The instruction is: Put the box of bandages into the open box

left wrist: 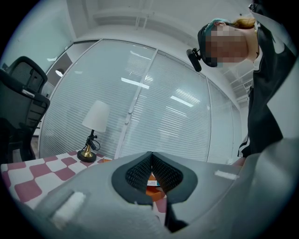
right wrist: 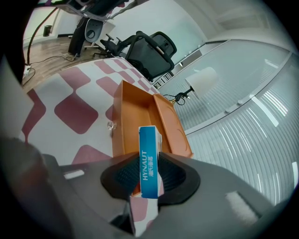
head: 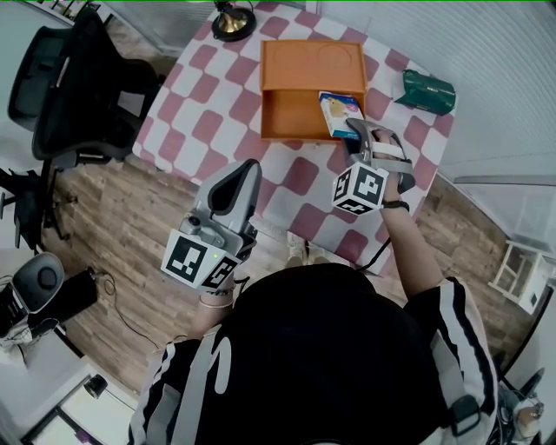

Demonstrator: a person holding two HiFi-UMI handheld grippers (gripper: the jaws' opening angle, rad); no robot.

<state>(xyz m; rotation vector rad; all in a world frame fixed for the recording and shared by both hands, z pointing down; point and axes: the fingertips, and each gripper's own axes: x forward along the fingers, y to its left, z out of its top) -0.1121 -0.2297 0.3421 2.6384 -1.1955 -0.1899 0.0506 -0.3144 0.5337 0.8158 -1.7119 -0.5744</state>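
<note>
An orange wooden box (head: 311, 63) stands on the checked table, its open tray (head: 291, 117) facing me. The box of bandages (head: 340, 112), white and blue, hangs over the right end of that tray, with my right gripper (head: 356, 129) shut on it. In the right gripper view the bandage box (right wrist: 148, 140) stands on edge between the dark pads (right wrist: 170, 175), and the orange box (right wrist: 135, 112) lies just beyond it. My left gripper (head: 246, 170) hovers at the table's near edge, left of the tray. Its jaws (left wrist: 152, 158) are shut with nothing between them.
A dark green box (head: 427, 89) lies at the table's right edge. A brass-footed lamp (head: 233, 21) stands at the far end. A black office chair (head: 74, 83) is left of the table on the wooden floor. Glass walls with blinds (left wrist: 154, 93) run behind the table.
</note>
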